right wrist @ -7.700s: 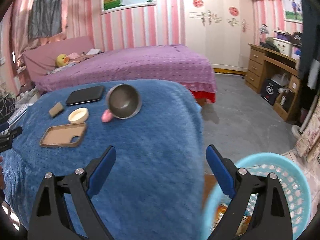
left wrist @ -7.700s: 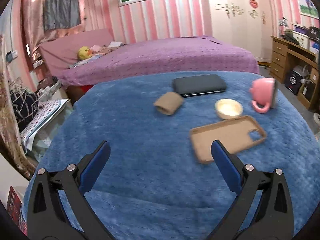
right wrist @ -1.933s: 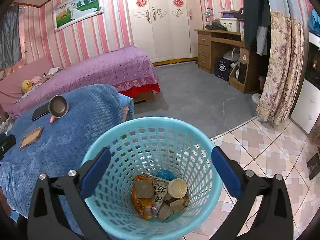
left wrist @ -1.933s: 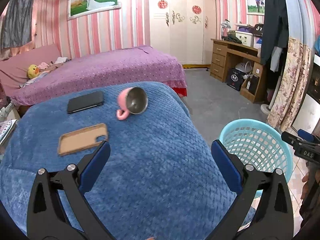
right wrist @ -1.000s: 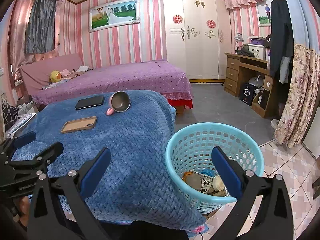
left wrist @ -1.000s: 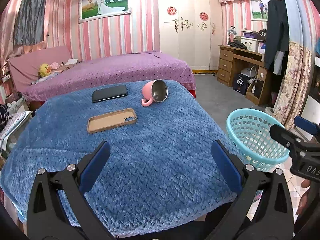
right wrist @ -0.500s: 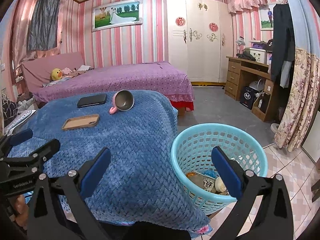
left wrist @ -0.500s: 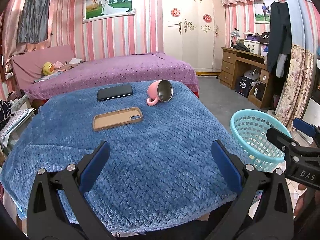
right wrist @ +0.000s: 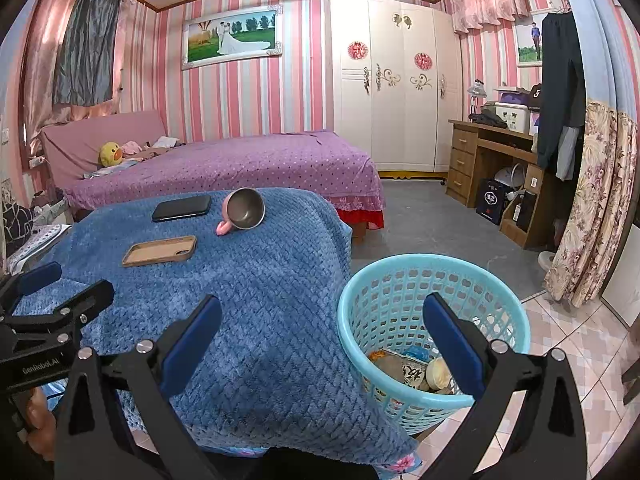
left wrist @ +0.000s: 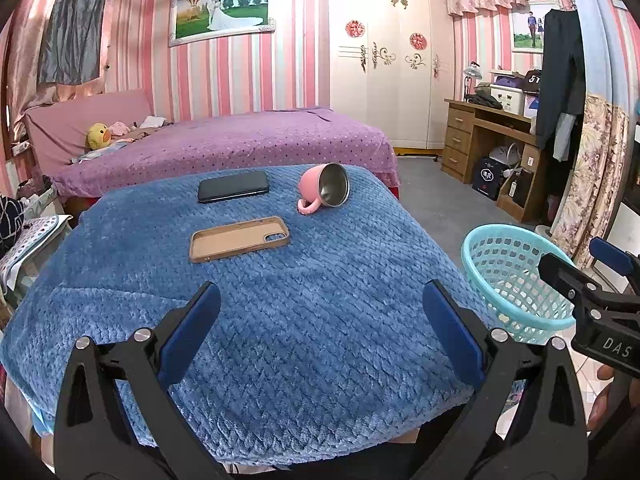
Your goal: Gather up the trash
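Both tools pulled back since the basket close-up | blue-blanketed surface (left wrist: 304, 320) keeps phone (left wrist: 233, 186), phone case (left wrist: 239, 238), tipped pink mug (left wrist: 324, 192) at 12 o'clock: likely not trash | laundry basket (right wrist: 432, 276) holds trash (right wrist: 416, 370) | left tool (left wrist: 320, 320), right tool (right wrist: 320, 328) spread wide, empty.

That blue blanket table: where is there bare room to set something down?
The near half of the blue blanket is bare, from the tan phone case to the front edge. The right side beside the turquoise basket is free too. The far end is crowded: black phone and tipped pink mug.
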{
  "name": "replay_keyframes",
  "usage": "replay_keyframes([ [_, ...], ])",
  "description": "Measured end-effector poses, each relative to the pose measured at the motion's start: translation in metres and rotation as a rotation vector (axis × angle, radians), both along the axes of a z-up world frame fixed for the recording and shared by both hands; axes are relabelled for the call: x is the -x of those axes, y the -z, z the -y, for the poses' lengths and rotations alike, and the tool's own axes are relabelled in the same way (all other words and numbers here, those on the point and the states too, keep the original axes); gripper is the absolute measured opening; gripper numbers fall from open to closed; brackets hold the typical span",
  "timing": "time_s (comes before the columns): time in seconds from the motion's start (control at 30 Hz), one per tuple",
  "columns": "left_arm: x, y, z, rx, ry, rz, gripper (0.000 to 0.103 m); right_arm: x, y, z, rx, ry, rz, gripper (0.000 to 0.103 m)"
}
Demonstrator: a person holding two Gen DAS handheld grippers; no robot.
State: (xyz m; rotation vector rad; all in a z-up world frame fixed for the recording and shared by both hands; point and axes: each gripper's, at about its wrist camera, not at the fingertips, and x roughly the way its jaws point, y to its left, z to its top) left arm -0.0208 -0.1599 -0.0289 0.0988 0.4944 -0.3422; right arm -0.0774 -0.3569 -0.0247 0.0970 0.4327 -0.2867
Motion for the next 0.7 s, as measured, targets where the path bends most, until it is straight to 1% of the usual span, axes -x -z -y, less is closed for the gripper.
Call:
replay_keyframes([
  [0.7, -0.0016, -0.0027, 0.0004, 0.003, -0.006, 0.009, 0.098, 0.0001, -0.0022, 0.0003, 0.000, -0.001, 0.003, 0.098],
])
